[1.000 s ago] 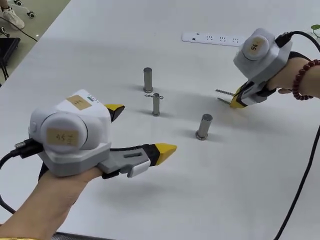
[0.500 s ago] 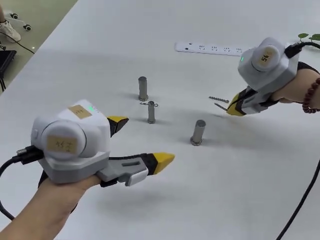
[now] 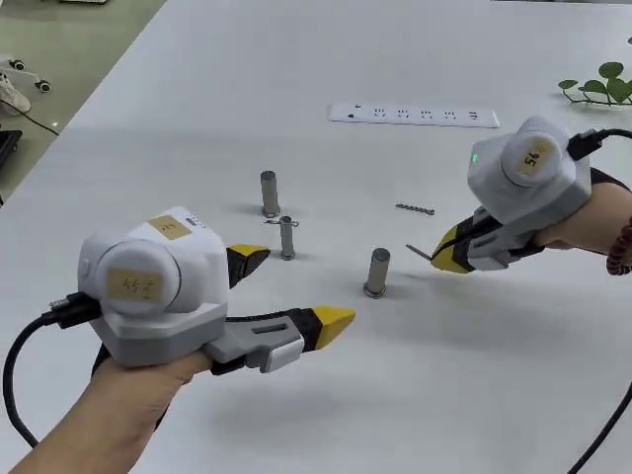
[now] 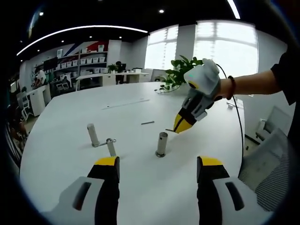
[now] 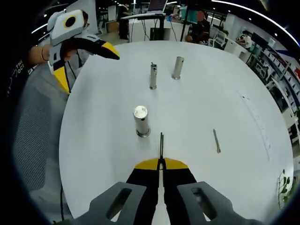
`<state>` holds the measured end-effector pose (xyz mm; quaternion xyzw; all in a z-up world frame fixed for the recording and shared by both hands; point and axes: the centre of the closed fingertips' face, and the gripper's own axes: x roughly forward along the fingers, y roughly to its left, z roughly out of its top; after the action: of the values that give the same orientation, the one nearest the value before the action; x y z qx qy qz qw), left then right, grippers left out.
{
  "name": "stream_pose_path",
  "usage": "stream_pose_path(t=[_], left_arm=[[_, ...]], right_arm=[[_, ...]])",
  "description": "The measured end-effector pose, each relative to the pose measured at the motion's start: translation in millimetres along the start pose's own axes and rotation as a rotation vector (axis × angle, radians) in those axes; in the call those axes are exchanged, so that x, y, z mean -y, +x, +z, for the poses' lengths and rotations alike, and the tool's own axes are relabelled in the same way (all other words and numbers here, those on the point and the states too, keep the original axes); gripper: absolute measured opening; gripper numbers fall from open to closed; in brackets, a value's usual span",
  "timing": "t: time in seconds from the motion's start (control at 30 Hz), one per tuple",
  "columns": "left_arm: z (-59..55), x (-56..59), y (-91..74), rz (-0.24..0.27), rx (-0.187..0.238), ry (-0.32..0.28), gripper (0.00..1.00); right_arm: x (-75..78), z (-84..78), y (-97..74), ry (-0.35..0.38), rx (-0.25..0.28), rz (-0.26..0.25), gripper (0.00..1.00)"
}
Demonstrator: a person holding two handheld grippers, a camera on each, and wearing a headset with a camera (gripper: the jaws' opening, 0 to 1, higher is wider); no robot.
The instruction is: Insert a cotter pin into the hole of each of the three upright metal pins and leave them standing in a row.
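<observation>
**Right hand-held gripper carries a cotter pin over a wide white tabletop**

The white tabletop (image 3: 444, 385) is plain and matte, and it runs far back under soft, even light. A white power strip (image 3: 415, 116) lies flat near the far edge. A green plant (image 3: 597, 87) pokes in at the far right edge. Past the left edge there is pale green floor (image 3: 69, 30).

The three metal pins stand upright toward the middle of the tabletop, well apart from every edge. The far metal pin (image 3: 269, 193) is bare. Just beside it is the middle metal pin (image 3: 287, 239), with a fitted cotter pin (image 3: 280, 221) across its top. The near metal pin (image 3: 377, 272) stands off to the right, also bare. A loose cotter pin (image 3: 415, 208) lies flat between the near metal pin and the power strip.

The right hand-held gripper (image 3: 441, 259) hovers low, just right of the near metal pin. Its jaws are pressed together on a cotter pin (image 5: 161, 145), which sticks straight out from the tips. The left hand-held gripper (image 3: 294, 286) hangs toward the near edge. Its yellow-tipped jaws are spread wide, with nothing between them.

The left gripper view takes in the room. There are tall bright windows (image 4: 225, 47) and wall shelves (image 4: 89, 58) stacked with boxes. Other white tables stand beyond, and a curved light strip crosses the dark ceiling.
</observation>
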<state>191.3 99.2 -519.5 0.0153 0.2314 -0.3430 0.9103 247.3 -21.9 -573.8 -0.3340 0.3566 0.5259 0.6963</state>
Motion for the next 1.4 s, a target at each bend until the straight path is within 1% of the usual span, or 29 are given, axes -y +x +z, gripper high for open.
stream_pose_path(t=[0.07, 0.1, 0.17, 0.23, 0.3, 0.33, 0.37, 0.43, 0.57, 0.67, 0.7, 0.77, 1.0, 1.17, 1.23, 1.3, 1.4], left_arm=[[-1.1, 3.0, 0.6, -0.014, -0.004, -0.016, 0.63], [-1.8, 4.2, 1.0, -0.018, -0.008, -0.022, 0.62], [-2.8, 6.9, 2.1, -0.026, -0.015, -0.029, 0.6], [-3.9, 10.3, 3.1, -0.038, -0.02, -0.043, 0.59], [-5.5, 13.7, 3.9, -0.05, -0.028, -0.058, 0.54], [-6.0, 15.1, 4.5, -0.057, -0.028, -0.061, 0.52], [-6.7, 17.1, 5.5, -0.063, -0.031, -0.071, 0.52], [-8.0, 20.5, 6.6, -0.074, -0.038, -0.083, 0.5], [-9.0, 27.7, 8.3, -0.095, -0.048, -0.119, 0.45], [-10.2, 32.8, 9.2, -0.116, -0.058, -0.135, 0.37], [-10.1, 33.9, 9.4, -0.118, -0.057, -0.14, 0.34], [-10.1, 37.2, 9.9, -0.129, -0.059, -0.151, 0.34], [-11.5, 45.1, 10.6, -0.156, -0.07, -0.194, 0.26], [-11.4, 50.2, 9.6, -0.175, -0.073, -0.229, 0.22], [-8.7, 53.6, 8.7, -0.189, -0.061, -0.249, 0.2], [-7.5, 54.5, 8.1, -0.198, -0.056, -0.265, 0.19], [-6.8, 55.2, 7.5, -0.206, -0.056, -0.279, 0.15]], right_arm=[[-8.3, 1.3, -1.5, -0.007, 0.014, 0.013, 0.0], [-13.1, 0.8, -1.5, 0.005, 0.019, 0.027, 0.0], [-18.5, -0.8, -1.2, 0.003, 0.022, 0.029, 0.0], [-26.1, 1.5, -1.9, -0.004, 0.046, 0.044, 0.0], [-30.8, 1.8, -2.5, -0.01, 0.052, 0.05, 0.0], [-34.0, 3.7, -3.1, -0.022, 0.064, 0.052, 0.0], [-32.1, 4.7, -2.1, -0.026, 0.073, 0.057, 0.0], [-35.2, 7.3, -2.7, -0.032, 0.085, 0.061, 0.0], [-46.7, 18.0, -5.9, -0.082, 0.128, 0.069, 0.0], [-54.4, 26.0, -7.8, -0.108, 0.155, 0.075, 0.0], [-56.9, 27.7, -8.1, -0.119, 0.159, 0.076, 0.0], [-61.9, 31.5, -8.5, -0.142, 0.167, 0.079, 0.0], [-76.2, 43.7, -9.4, -0.231, 0.192, 0.092, 0.0], [-85.9, 52.1, -11.0, -0.275, 0.208, 0.11, 0.0], [-90.1, 55.9, -11.5, -0.295, 0.212, 0.117, 0.0], [-93.6, 59.5, -12.2, -0.317, 0.216, 0.122, 0.0], [-97.1, 64.5, -13.1, -0.35, 0.222, 0.122, 0.0]])
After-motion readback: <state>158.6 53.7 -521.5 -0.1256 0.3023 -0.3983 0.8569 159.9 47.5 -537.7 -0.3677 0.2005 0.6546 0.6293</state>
